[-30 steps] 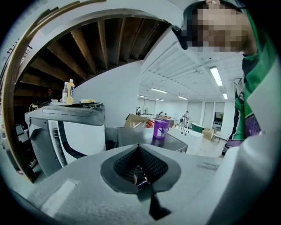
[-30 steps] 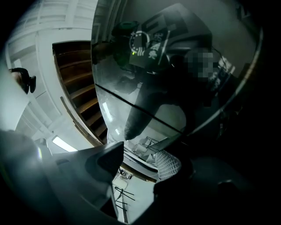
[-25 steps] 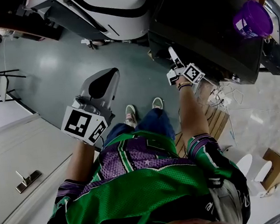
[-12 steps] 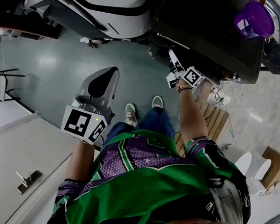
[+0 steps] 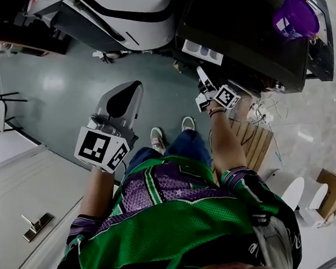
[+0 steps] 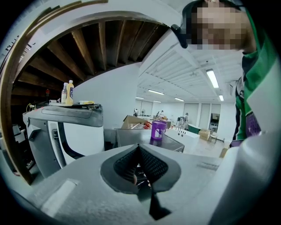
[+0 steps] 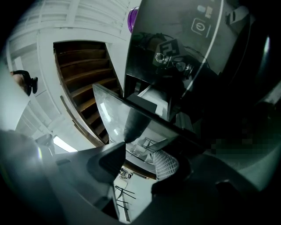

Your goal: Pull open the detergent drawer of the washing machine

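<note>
The black washing machine [image 5: 246,29] stands at the upper right of the head view. Its detergent drawer [image 5: 202,51] sticks out of the front, showing pale compartments. My right gripper [image 5: 200,78] reaches level to the drawer's front. In the right gripper view the glossy drawer front [image 7: 115,115] runs down between the jaw tips of the right gripper [image 7: 140,154]. Those jaws have just been closing and now hold that front panel. My left gripper [image 5: 123,97] hangs over the floor at the left, away from the machine. The left gripper [image 6: 139,165] is shut with nothing in it.
A purple cup [image 5: 294,18] stands on top of the washing machine. A white machine [image 5: 126,11] stands to its left. By the person's feet lie a wooden pallet [image 5: 254,143] and loose cables [image 5: 269,112]. A cardboard box [image 5: 333,189] sits at the lower right.
My right gripper has drawn back from the machine, and the detergent drawer has slid out with it, now showing its compartments. The left gripper has stayed put.
</note>
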`<action>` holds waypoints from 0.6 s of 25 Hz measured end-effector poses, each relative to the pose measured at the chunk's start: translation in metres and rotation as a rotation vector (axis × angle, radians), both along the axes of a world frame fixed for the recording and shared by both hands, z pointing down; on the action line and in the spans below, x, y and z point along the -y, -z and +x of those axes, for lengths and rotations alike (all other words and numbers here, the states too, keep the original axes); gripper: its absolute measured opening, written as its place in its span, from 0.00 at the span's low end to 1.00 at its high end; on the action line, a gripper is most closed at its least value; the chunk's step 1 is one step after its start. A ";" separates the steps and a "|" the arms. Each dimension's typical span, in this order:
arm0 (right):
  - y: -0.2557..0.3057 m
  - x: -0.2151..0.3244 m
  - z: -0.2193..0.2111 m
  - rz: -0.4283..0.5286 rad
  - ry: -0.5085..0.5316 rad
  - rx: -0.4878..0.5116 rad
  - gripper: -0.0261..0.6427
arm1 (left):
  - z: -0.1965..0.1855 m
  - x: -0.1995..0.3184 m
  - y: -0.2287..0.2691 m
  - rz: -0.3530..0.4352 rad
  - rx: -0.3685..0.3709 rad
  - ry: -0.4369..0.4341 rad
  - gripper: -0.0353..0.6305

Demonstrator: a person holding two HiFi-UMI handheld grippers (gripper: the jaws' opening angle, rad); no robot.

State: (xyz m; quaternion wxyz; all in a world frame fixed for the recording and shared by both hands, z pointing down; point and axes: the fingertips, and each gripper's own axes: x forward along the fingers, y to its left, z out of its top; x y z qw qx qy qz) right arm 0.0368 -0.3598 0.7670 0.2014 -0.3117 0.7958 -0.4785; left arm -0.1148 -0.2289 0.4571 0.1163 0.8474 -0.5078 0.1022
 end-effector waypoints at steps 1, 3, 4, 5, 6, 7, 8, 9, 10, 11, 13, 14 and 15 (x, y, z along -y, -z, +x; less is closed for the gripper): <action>0.000 -0.006 -0.001 -0.003 0.000 -0.005 0.31 | -0.002 -0.002 0.001 0.002 -0.003 -0.003 0.08; -0.001 -0.018 -0.002 -0.015 -0.003 -0.010 0.32 | -0.007 -0.007 0.002 0.007 -0.009 -0.012 0.08; -0.002 -0.024 -0.003 -0.021 -0.005 -0.013 0.32 | -0.008 -0.009 0.003 0.010 -0.013 -0.018 0.08; -0.002 -0.029 -0.004 -0.025 -0.007 -0.016 0.32 | -0.010 -0.012 0.004 0.014 -0.016 -0.024 0.08; -0.002 -0.034 -0.005 -0.027 -0.010 -0.019 0.32 | -0.011 -0.015 0.005 0.017 -0.019 -0.032 0.08; -0.001 -0.038 -0.006 -0.026 -0.013 -0.020 0.32 | -0.012 -0.018 0.006 0.021 -0.021 -0.040 0.08; 0.000 -0.042 -0.007 -0.025 -0.015 -0.022 0.32 | -0.013 -0.021 0.007 0.024 -0.022 -0.048 0.08; 0.001 -0.046 -0.009 -0.024 -0.019 -0.024 0.32 | -0.014 -0.024 0.007 0.026 -0.024 -0.055 0.08; 0.002 -0.050 -0.010 -0.025 -0.024 -0.025 0.32 | -0.016 -0.028 0.007 0.026 -0.027 -0.060 0.08; 0.002 -0.054 -0.010 -0.027 -0.030 -0.026 0.32 | -0.018 -0.031 0.007 0.026 -0.028 -0.064 0.08; 0.002 -0.061 -0.012 -0.031 -0.040 -0.024 0.32 | -0.023 -0.038 0.008 0.029 -0.028 -0.073 0.08; 0.003 -0.064 -0.012 -0.031 -0.043 -0.024 0.32 | -0.025 -0.041 0.009 0.032 -0.027 -0.077 0.08; 0.003 -0.068 -0.014 -0.031 -0.045 -0.023 0.32 | -0.028 -0.045 0.009 0.034 -0.025 -0.081 0.08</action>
